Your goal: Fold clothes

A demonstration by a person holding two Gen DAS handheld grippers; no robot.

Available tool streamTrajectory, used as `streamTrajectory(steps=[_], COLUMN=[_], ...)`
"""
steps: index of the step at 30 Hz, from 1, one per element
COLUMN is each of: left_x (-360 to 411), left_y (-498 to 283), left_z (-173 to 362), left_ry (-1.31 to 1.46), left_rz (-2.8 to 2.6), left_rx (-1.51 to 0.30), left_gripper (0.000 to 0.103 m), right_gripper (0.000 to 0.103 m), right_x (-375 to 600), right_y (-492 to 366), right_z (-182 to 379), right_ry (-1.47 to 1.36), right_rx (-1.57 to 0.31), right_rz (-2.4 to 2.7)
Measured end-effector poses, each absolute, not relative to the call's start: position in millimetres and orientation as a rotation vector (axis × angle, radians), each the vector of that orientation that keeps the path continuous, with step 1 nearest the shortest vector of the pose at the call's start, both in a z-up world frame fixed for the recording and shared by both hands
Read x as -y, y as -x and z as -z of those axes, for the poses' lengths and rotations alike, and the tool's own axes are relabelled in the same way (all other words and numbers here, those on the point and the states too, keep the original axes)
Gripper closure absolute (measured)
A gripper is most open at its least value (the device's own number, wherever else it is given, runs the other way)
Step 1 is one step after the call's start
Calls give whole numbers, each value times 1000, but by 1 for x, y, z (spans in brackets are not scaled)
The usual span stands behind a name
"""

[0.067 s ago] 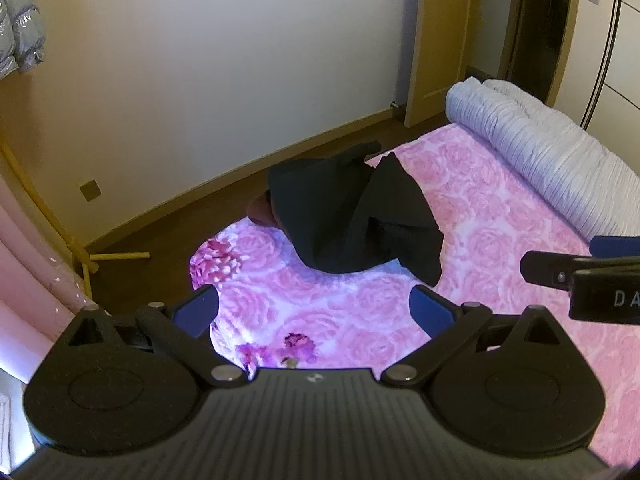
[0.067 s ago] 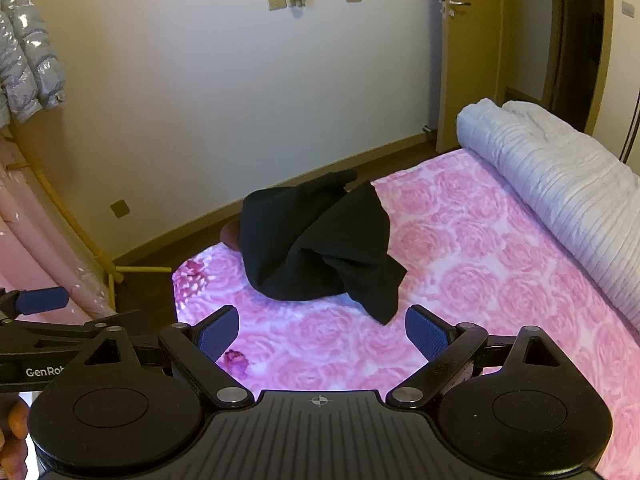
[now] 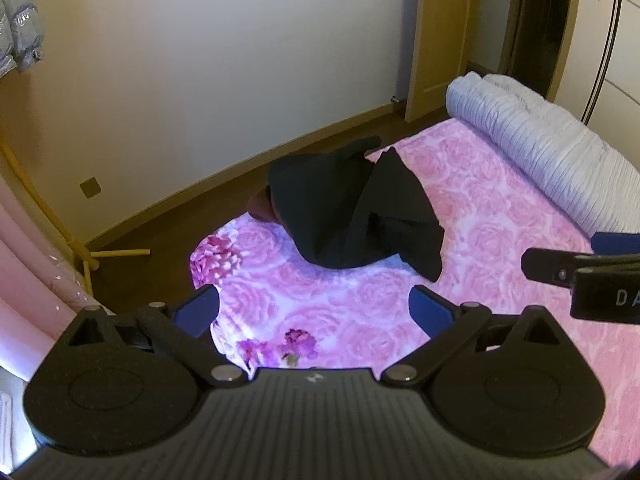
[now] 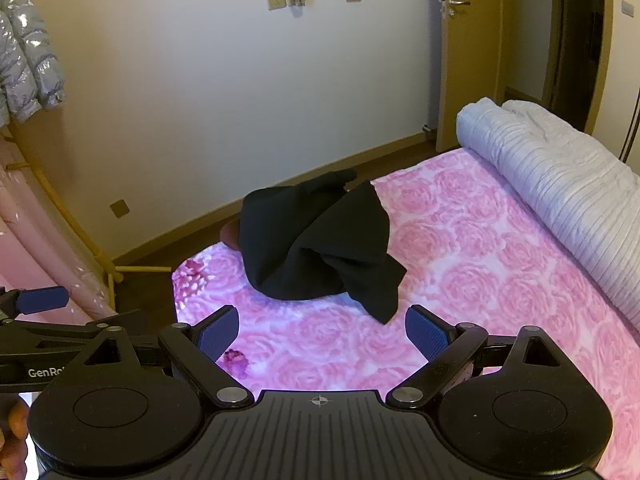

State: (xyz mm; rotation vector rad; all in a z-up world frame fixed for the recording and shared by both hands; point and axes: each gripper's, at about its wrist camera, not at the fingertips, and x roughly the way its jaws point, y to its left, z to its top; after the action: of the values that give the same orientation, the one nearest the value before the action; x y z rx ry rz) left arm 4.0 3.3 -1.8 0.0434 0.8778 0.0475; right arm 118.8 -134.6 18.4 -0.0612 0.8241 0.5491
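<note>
Lying crumpled at the frame's centre on the pink rose-patterned bed (image 3: 500, 216), the black garment (image 3: 352, 216) sits beyond the left tool (image 3: 316, 312) and right tool (image 4: 322, 332), both spread wide and empty.

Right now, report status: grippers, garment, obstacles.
Left gripper and right gripper open, empty. Black garment crumpled at bed corner, untouched. Rolled white quilt alongside, not blocking.

A pink rose-patterned bedsheet (image 3: 500, 216) covers the bed. A rolled white quilt (image 4: 560, 184) lies along its right side. A silver puffer jacket (image 4: 28, 52) hangs far left; a wooden door (image 3: 436, 32) stands far right.
</note>
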Motion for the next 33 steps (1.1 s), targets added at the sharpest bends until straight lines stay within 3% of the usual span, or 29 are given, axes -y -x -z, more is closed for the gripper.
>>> streamTrajectory(steps=[33], left_x=[-16], left_y=[-17], left_z=[2], left_ry=[-32], left_rz=[-71], left_rx=[-901], left_gripper=[4], right_gripper=[10], right_x=[125], right_y=[-118], right_z=[-11], right_ry=[89], right_rx=[-828], right_rz=[-555])
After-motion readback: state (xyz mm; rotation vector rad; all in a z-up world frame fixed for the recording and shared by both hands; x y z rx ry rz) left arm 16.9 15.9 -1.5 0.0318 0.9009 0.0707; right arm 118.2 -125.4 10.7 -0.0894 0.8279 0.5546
